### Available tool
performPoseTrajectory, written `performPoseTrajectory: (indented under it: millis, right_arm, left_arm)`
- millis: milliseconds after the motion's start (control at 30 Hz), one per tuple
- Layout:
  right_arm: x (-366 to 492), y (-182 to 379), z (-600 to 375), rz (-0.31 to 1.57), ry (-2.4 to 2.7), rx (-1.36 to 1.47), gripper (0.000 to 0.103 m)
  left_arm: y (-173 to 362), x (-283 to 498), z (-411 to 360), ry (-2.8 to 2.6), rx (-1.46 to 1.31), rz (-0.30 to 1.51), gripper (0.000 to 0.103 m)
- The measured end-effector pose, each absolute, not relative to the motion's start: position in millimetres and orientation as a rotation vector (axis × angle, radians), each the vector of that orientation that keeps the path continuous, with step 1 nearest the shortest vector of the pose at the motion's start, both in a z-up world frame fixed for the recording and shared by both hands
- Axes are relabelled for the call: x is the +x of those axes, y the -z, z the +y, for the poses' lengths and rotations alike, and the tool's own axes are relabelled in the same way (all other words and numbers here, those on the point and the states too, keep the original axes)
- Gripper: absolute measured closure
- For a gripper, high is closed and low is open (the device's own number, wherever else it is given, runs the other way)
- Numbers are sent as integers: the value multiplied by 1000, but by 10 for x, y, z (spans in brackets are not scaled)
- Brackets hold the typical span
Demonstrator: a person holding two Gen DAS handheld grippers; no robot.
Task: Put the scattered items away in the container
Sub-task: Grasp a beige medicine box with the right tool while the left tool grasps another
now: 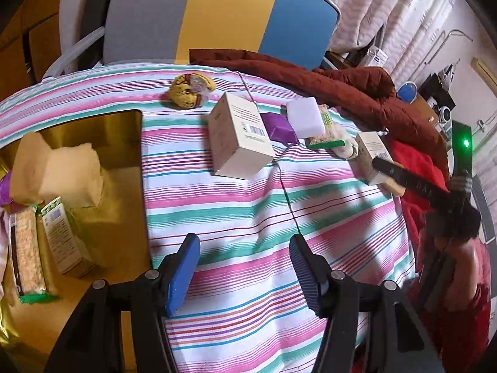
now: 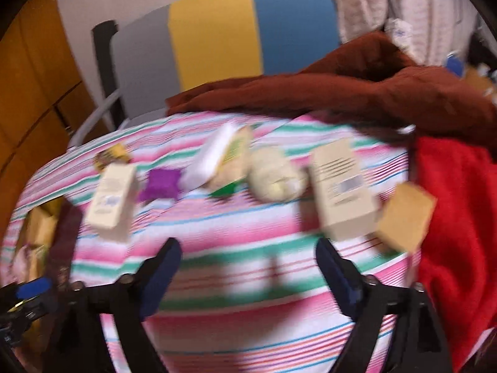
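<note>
Several items already lie in the gold container [image 1: 93,130] at left of the left wrist frame: a cream block, a green-edged snack bar, a small carton. Approx. eight things wait on the striped desk [image 1: 248,217], e.g. a beige box [image 1: 239,136], purple packet [image 1: 279,126], white pad [image 1: 306,113] & yellow pouch [image 1: 189,90]. Left gripper [image 1: 245,272] hangs w/ jaws wide, holding nothing. Right gripper [image 2: 248,275] too has jaws wide & empty, prob. ready to take the next box [image 2: 341,189] just above it.
</note>
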State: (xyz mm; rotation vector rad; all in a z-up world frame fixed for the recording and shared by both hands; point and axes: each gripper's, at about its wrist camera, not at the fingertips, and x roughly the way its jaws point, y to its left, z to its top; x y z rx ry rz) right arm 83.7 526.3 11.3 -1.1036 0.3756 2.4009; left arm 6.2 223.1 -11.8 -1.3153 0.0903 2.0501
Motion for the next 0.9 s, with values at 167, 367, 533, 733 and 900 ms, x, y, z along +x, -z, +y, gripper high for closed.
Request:
performPoseTrajectory:
  millis: [167, 367, 533, 733, 900]
  right_arm:
    - [771, -70, 5589, 259, -2335, -1085, 2]
    - [629, 126, 5745, 196, -2295, -1134, 5]
    - [518, 279, 5875, 207, -2283, -1185, 16]
    - [521, 435, 6089, 418, -2270, -1253, 52]
    - [595, 419, 6129, 497, -2264, -1238, 53]
  left_arm:
    - [156, 18, 2331, -2055, -1329, 129, 42]
    - [180, -70, 2510, -2069, -1330, 166, 42]
    - [200, -146, 2677, -2066, -1330, 196, 42]
    - [254, -306, 2906, -2075, -1323, 258, 24]
    - [268, -451, 3078, -2106, -1321, 286, 24]
